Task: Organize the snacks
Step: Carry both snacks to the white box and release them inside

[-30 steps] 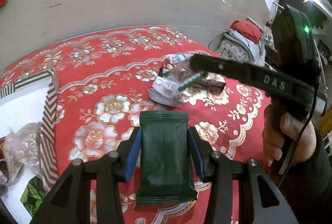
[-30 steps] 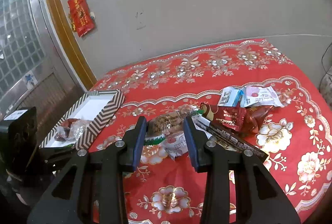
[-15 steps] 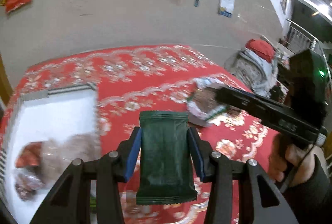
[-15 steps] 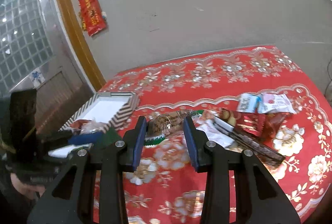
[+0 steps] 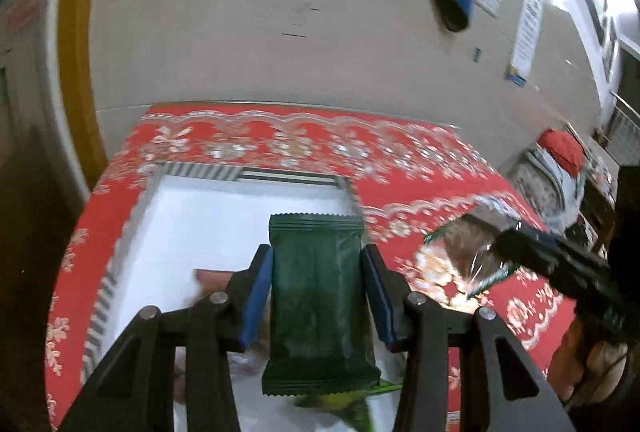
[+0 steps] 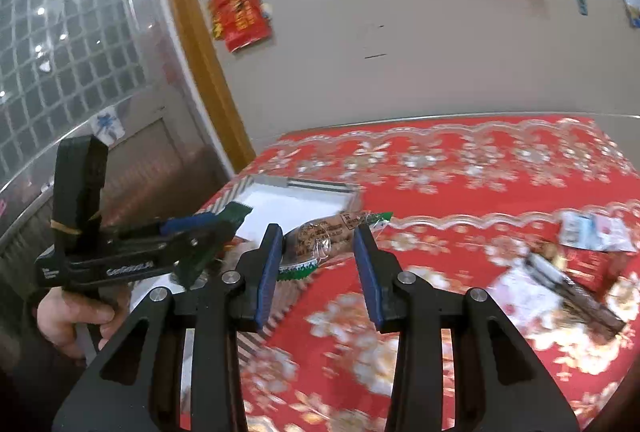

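Note:
My left gripper (image 5: 316,272) is shut on a dark green snack packet (image 5: 318,296), held upright above the white box with striped rim (image 5: 132,228). Several wrapped snacks lie in the box under the packet, mostly hidden. My right gripper (image 6: 320,252) is shut on a clear-wrapped brown pastry with green trim (image 6: 324,236) and hangs over the red tablecloth just right of the box (image 6: 280,187). In the right wrist view the left gripper (image 6: 208,228) shows from the side, over the box. In the left wrist view the right gripper (image 5: 500,244) comes in from the right with the pastry (image 5: 464,244).
Loose snacks (image 6: 560,264) lie in a pile on the red floral tablecloth (image 6: 460,167) at the right. The table's left edge runs just beyond the box. A hand (image 6: 76,316) holds the left gripper's handle. Beige floor lies beyond the table.
Both grippers swung left from the snack pile toward the box, each keeping its packet. The left one went from beside the box to over it; the right one followed to the box's right side.

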`<state>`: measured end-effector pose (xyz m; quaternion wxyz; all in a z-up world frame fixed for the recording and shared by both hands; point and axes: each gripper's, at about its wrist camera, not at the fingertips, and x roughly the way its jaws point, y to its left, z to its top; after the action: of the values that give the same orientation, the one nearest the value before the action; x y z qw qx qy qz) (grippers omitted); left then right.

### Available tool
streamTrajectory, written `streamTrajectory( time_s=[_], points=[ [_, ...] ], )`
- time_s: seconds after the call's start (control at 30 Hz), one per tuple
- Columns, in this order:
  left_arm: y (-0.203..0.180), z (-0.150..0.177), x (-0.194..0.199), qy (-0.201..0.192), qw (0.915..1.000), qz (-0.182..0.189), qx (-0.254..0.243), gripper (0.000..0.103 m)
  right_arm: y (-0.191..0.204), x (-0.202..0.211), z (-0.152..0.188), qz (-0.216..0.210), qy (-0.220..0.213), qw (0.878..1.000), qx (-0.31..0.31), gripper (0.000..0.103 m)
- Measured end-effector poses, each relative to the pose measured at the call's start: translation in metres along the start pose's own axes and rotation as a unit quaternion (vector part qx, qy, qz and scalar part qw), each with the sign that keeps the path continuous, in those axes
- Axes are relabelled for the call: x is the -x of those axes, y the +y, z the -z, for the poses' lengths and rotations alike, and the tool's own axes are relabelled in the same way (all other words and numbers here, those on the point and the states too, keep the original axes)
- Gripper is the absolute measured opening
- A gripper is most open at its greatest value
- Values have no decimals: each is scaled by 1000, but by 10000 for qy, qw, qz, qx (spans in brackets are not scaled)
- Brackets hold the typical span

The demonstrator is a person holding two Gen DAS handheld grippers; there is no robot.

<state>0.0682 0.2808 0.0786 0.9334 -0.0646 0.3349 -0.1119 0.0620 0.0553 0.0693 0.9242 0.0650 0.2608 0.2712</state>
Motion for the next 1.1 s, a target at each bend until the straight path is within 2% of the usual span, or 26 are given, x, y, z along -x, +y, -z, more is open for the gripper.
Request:
streamTrajectory(
  time_s=[0.23,0.47,1.1],
  points=[
    [31,3,-8,84,9986,-464,245,48,43,-45,3,-132,181,9997,89,36],
    [34,1,-5,-4,9975,-681,171,48,65,-66,21,-83,232,9992,300,36],
    [31,6,-16,174,9968,-778,83,48,83,-79,43,-255,469,9968,599,36]
  ],
)
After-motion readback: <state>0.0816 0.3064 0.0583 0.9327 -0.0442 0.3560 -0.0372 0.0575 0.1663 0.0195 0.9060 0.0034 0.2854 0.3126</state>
